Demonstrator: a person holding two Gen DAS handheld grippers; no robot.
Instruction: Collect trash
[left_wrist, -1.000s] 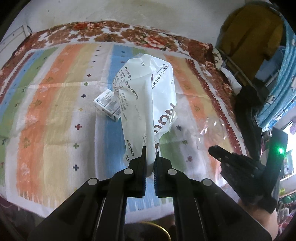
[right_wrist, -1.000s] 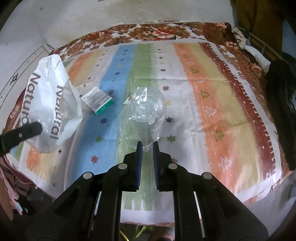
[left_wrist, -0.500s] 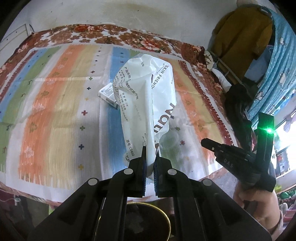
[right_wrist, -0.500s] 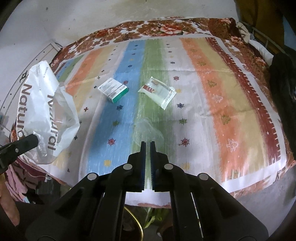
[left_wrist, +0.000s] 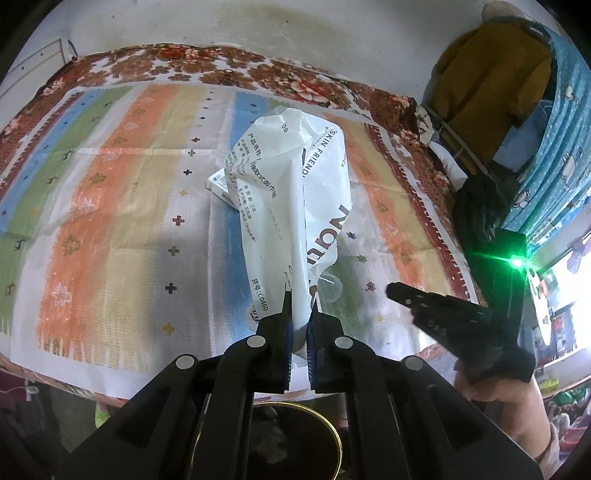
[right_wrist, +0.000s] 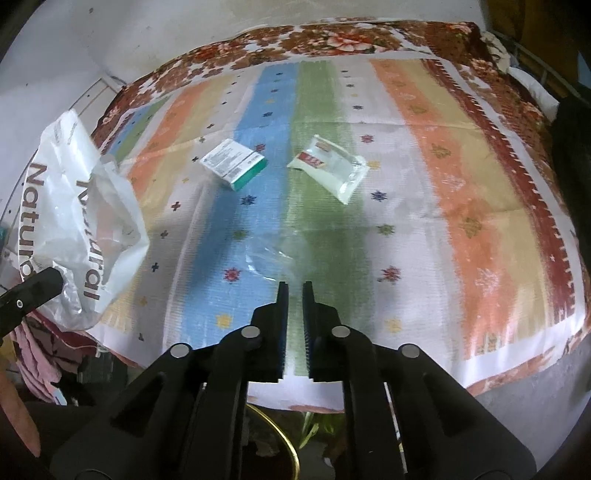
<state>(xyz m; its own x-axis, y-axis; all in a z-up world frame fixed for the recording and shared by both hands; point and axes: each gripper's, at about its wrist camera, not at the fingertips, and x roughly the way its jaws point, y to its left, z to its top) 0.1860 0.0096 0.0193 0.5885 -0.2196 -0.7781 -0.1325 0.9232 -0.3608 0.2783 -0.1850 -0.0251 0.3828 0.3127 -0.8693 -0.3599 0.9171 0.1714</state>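
Note:
My left gripper (left_wrist: 300, 295) is shut on the edge of a white printed plastic bag (left_wrist: 291, 199), held up above the striped cloth; the bag also shows at the left of the right wrist view (right_wrist: 79, 218). My right gripper (right_wrist: 293, 286) has its jaws a narrow gap apart with nothing clearly between them, and it shows in the left wrist view (left_wrist: 397, 291). A clear plastic cup (right_wrist: 273, 254) lies on the cloth just ahead of it. A white and green box (right_wrist: 233, 162) and a clear sachet with a red label (right_wrist: 328, 168) lie farther back.
The striped cloth (right_wrist: 461, 192) covers a bed with a floral blanket border (right_wrist: 332, 40). A gold-rimmed dark bin (left_wrist: 280, 439) sits below the near edge. Clothes hang at the right (left_wrist: 487, 81). A wall stands behind the bed.
My right gripper has let go of the clear cup, which now lies on the cloth, and has pulled back toward the near edge. The left gripper still holds the bag.

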